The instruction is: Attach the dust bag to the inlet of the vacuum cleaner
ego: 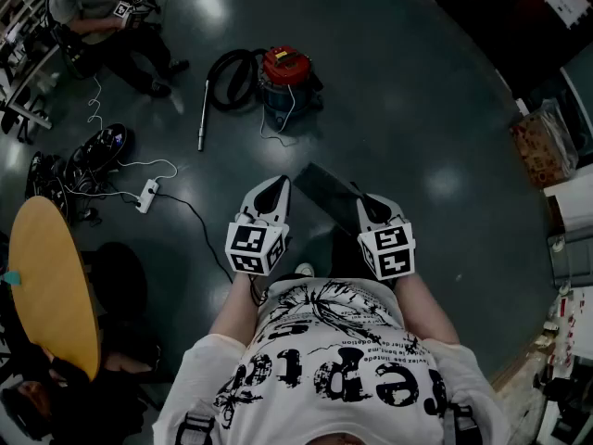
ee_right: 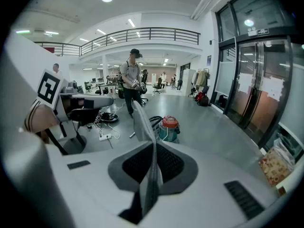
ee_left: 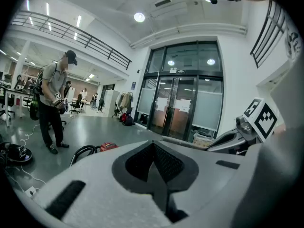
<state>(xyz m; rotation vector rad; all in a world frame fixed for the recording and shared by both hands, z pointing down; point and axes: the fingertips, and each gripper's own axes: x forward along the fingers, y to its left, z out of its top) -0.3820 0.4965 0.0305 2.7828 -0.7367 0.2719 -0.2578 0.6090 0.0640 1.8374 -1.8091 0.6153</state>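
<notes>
One dust bag [ego: 324,193] is clamped edge-on in the right gripper [ego: 368,202], while the left gripper [ego: 274,184] is clenched empty beside it. The vacuum cleaner [ego: 283,77] is seen well ahead on the floor [ego: 417,109], nearer the left.

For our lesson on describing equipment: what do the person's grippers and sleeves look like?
Both the left gripper and right gripper have white, tapering shells with black inlays; each carries a cube of black-and-white square markers. The jaws have dark textured pads. The sleeves are short and white, on a black-printed T-shirt.
</notes>
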